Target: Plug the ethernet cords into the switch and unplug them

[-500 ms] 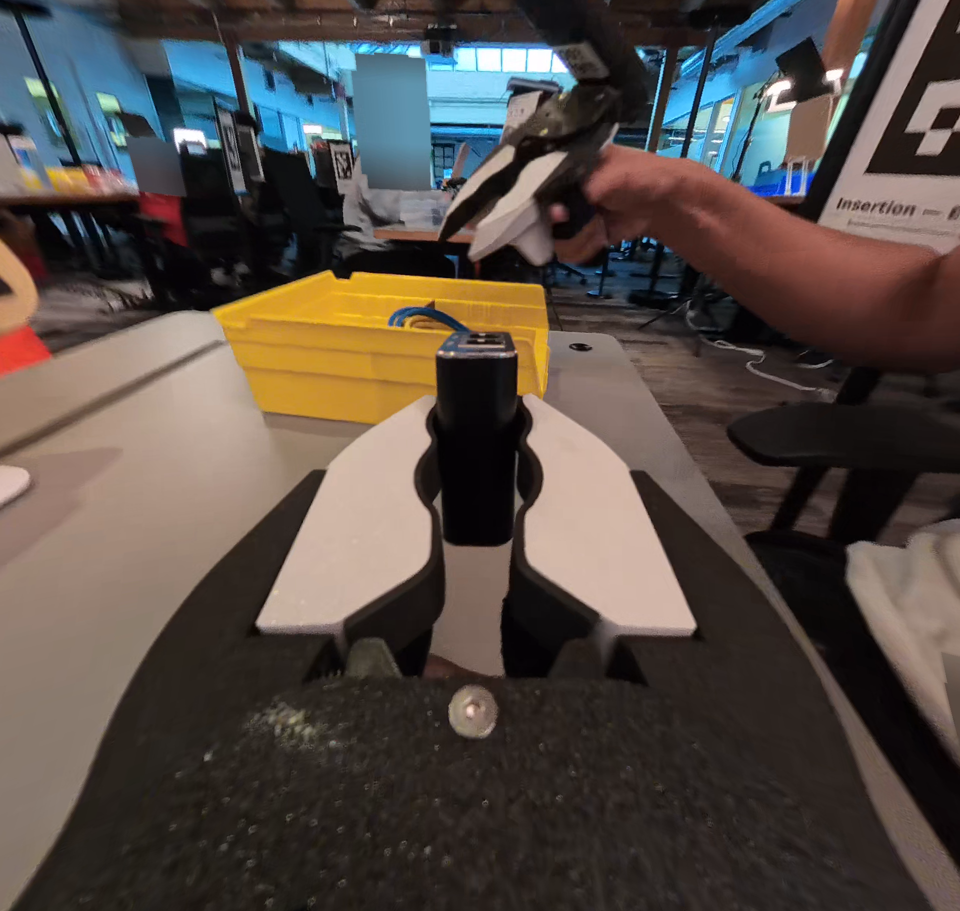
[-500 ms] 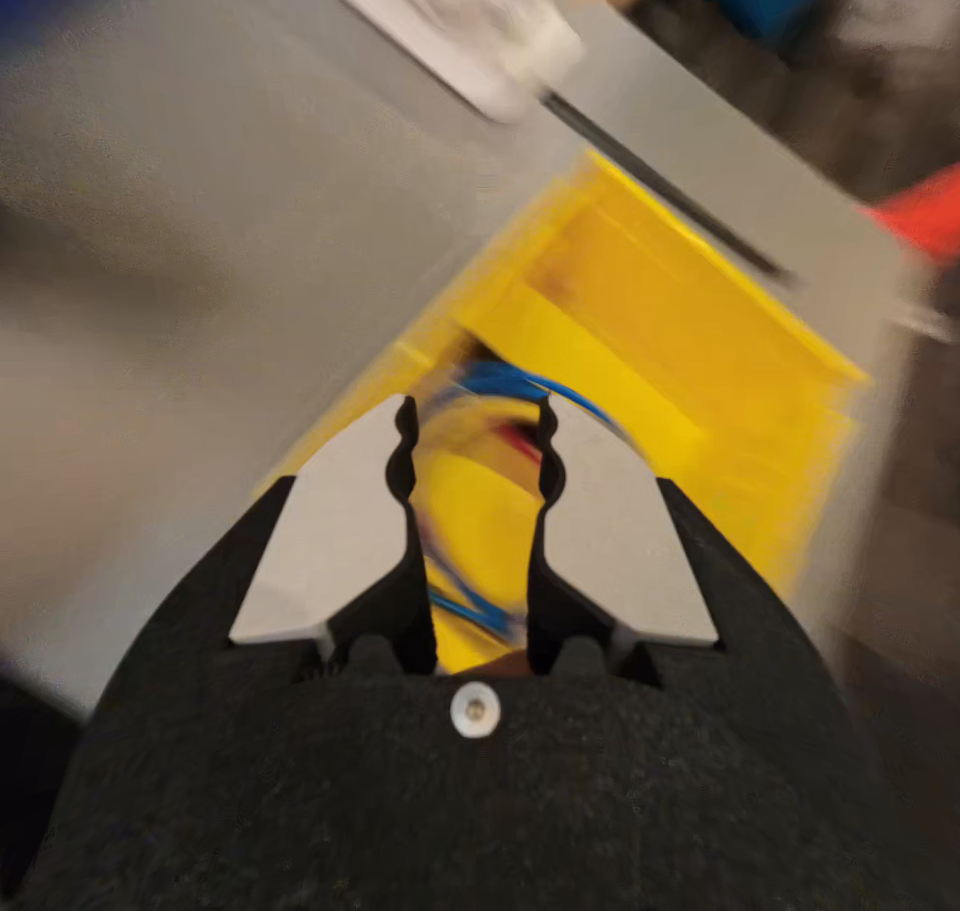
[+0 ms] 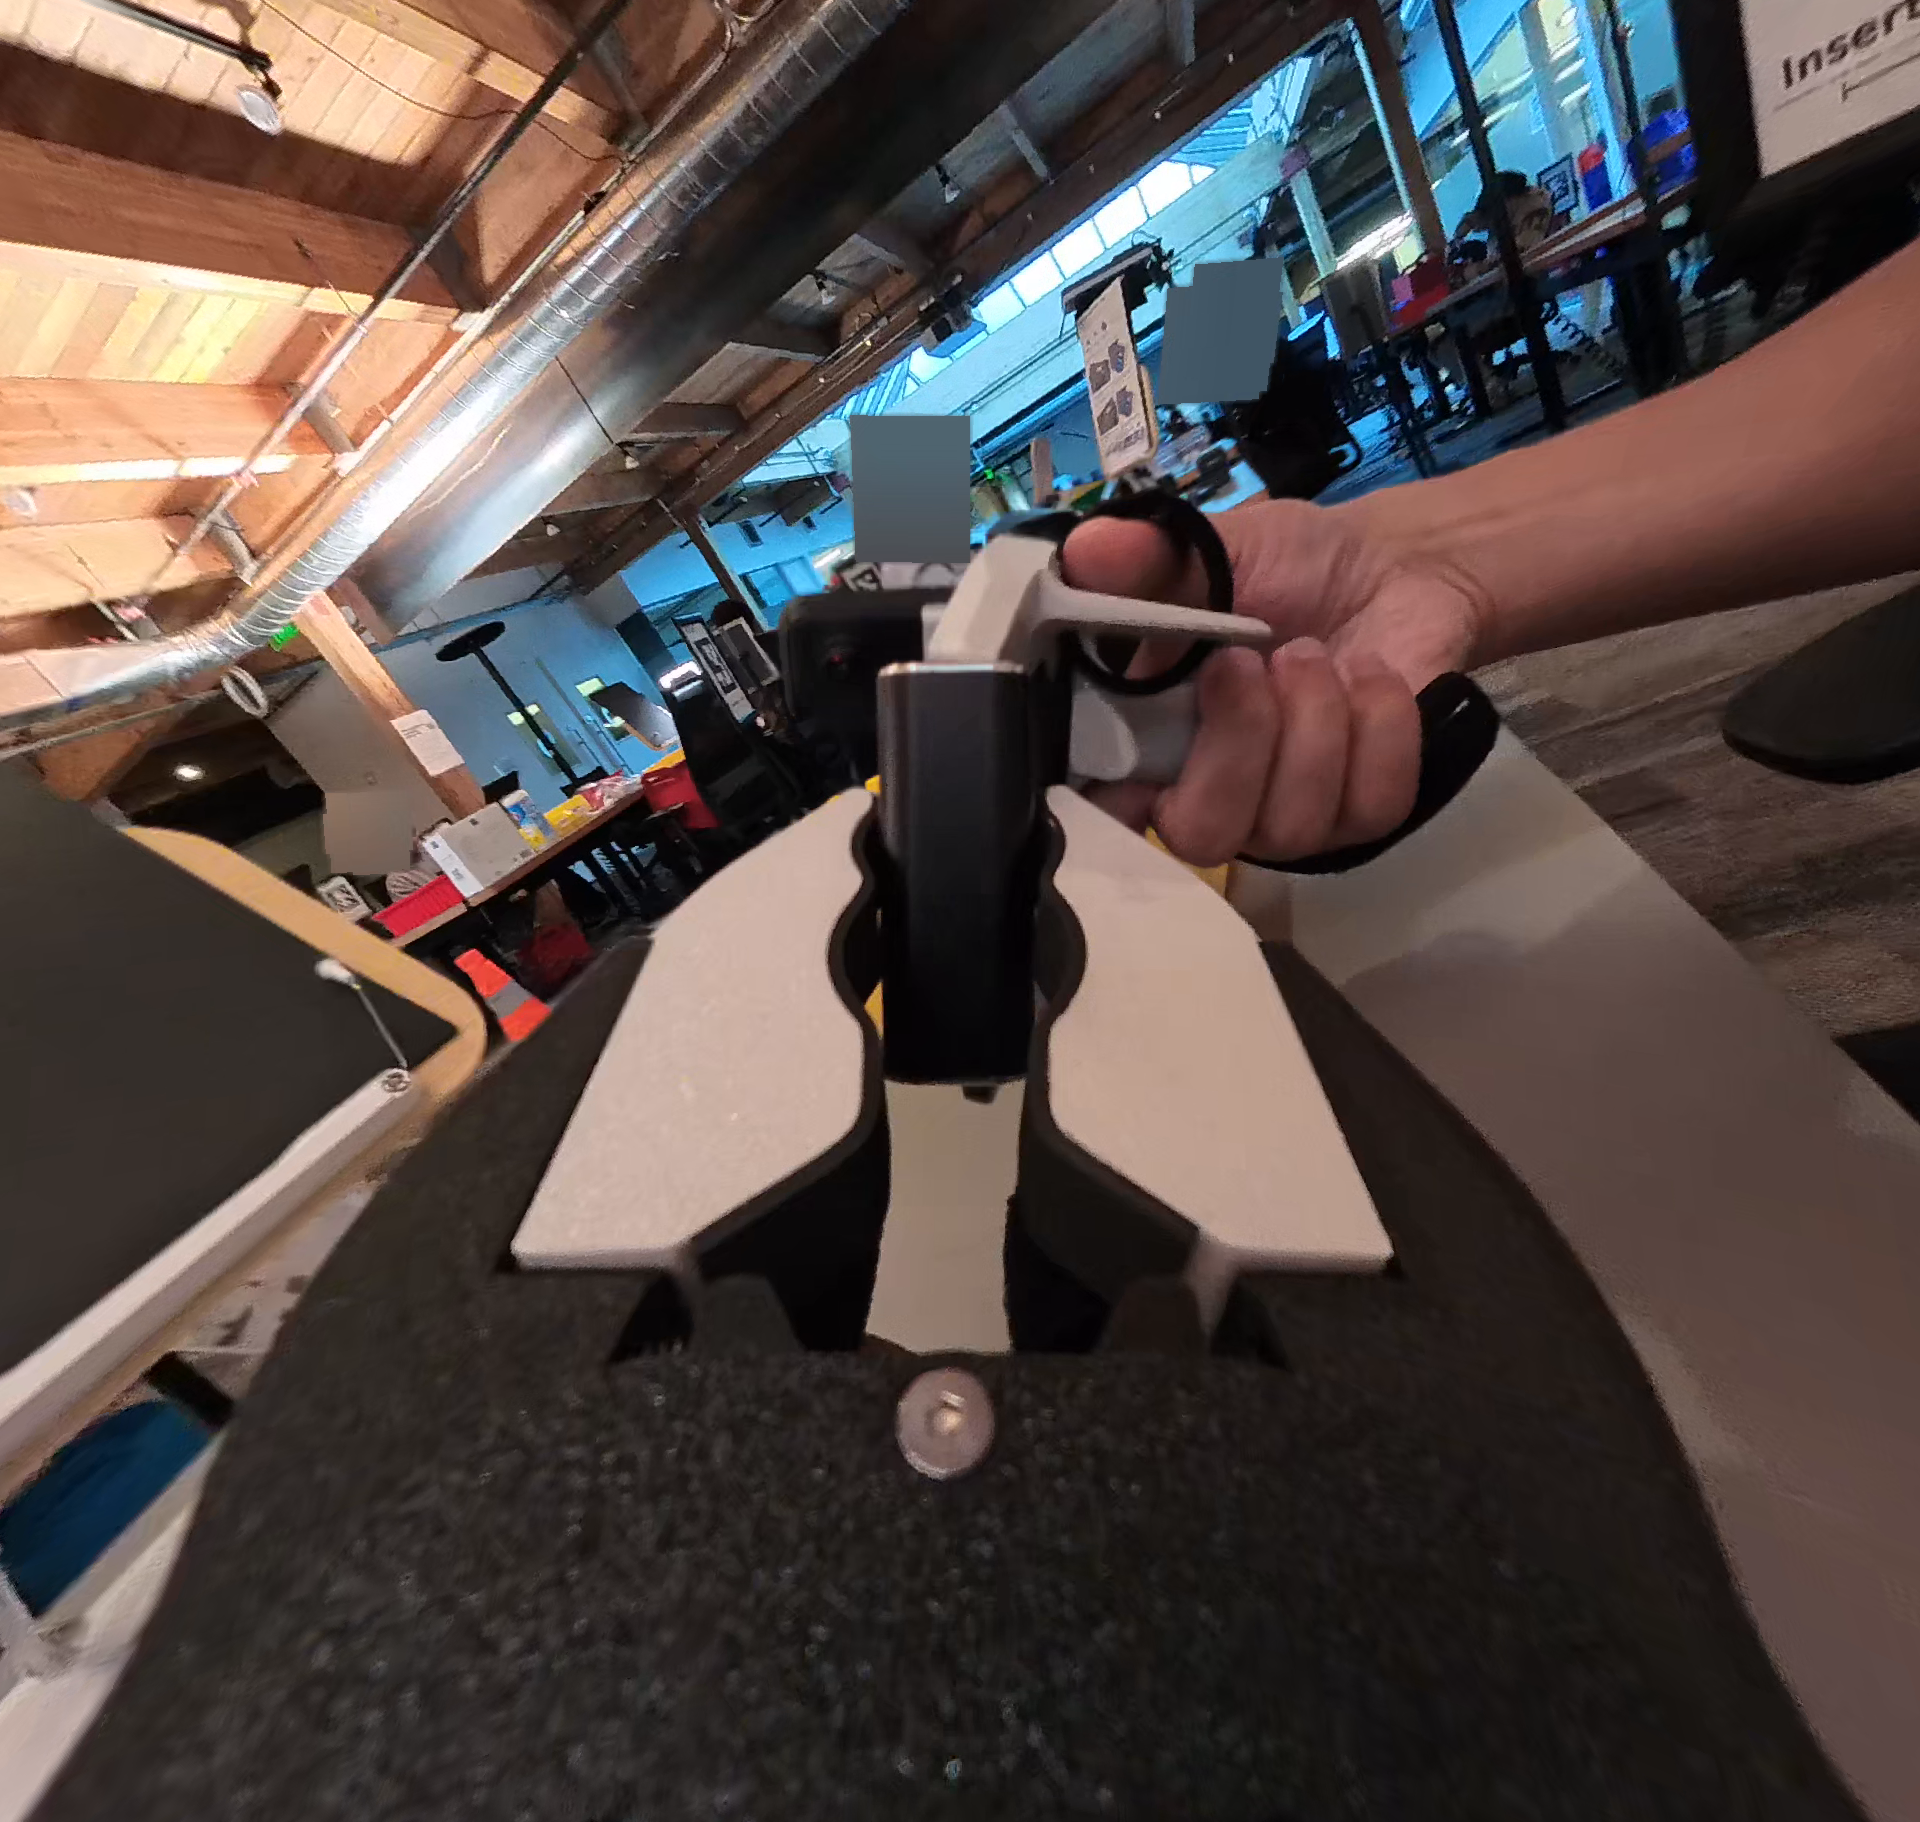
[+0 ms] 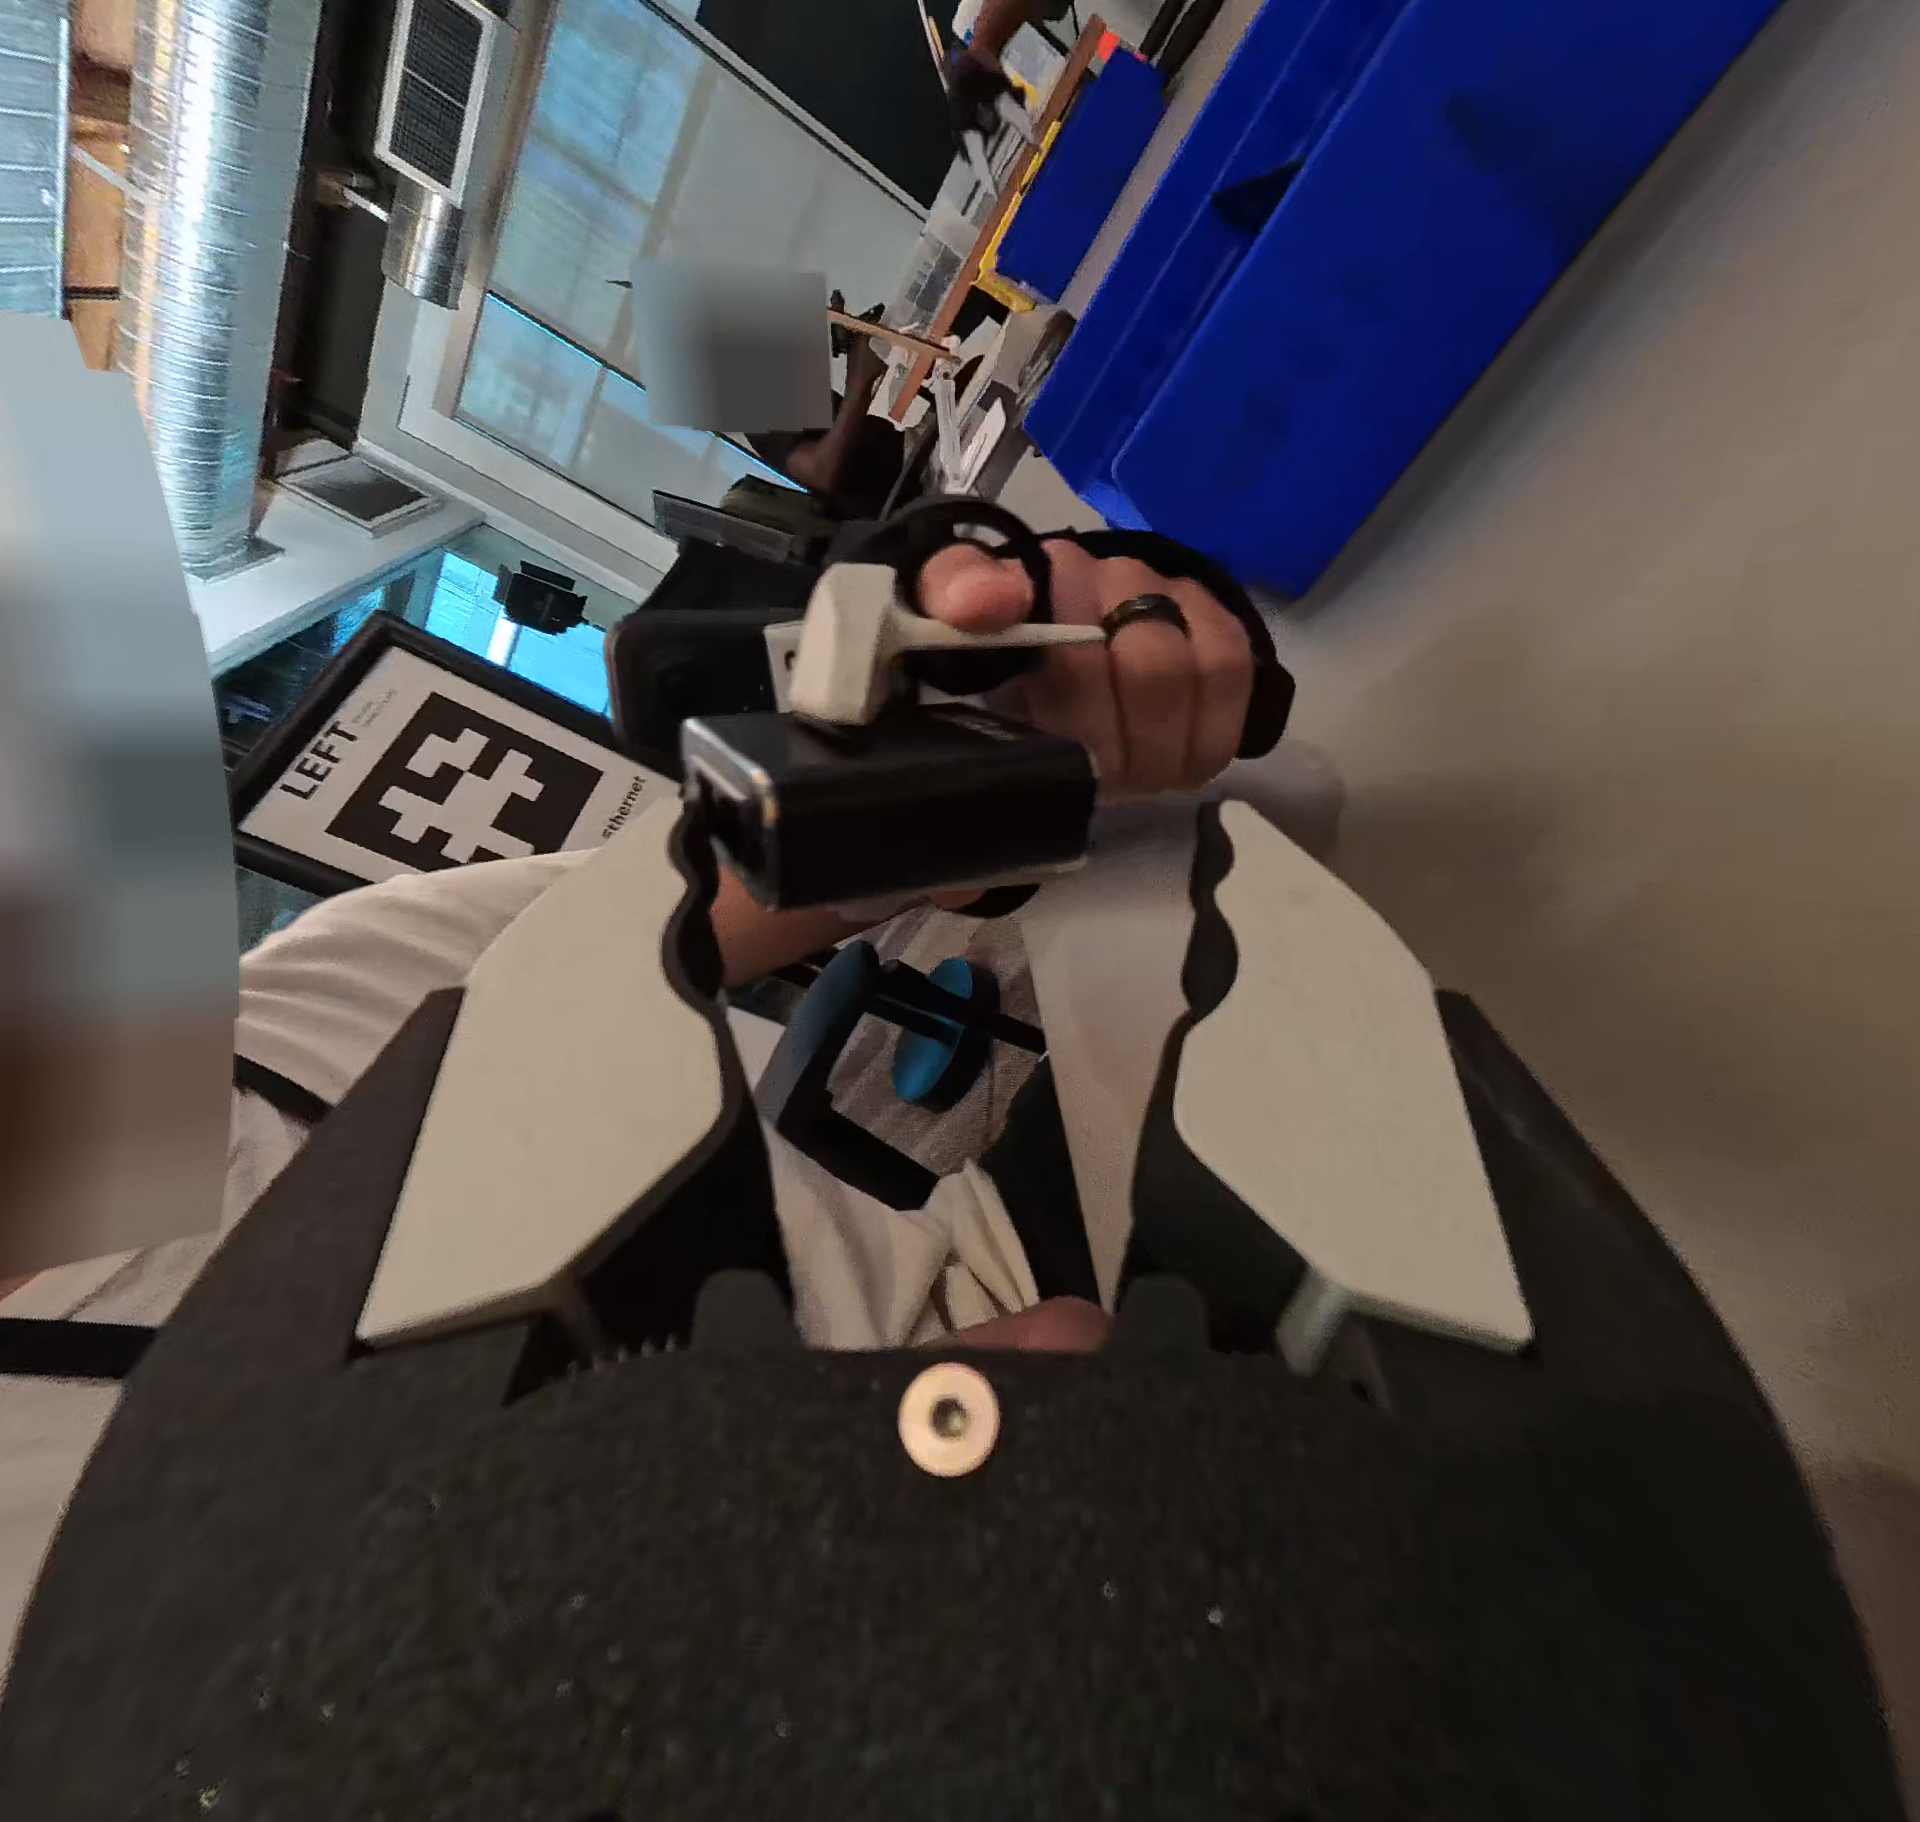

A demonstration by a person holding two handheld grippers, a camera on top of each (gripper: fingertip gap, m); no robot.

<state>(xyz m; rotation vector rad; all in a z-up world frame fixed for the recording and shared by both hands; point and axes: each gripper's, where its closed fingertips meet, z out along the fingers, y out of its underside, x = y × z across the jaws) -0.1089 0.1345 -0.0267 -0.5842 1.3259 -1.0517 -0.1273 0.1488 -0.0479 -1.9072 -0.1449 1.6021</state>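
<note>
The left gripper point(image 3: 956, 931) has its fingers point(image 3: 727, 1024) clamped on the black switch point(image 3: 951, 868), held above the grey table point(image 3: 1507, 993). The right gripper point(image 4: 951, 899) faces the switch with fingers spread apart, empty.

Switch point(image 3: 954, 868): small black box with silver end cap, sitting upright between the left gripper's point(image 3: 954, 842) white fingers (clamped on both sides); open port point(image 4: 727, 816) facing left in right wrist view, showing no cord.
</note>
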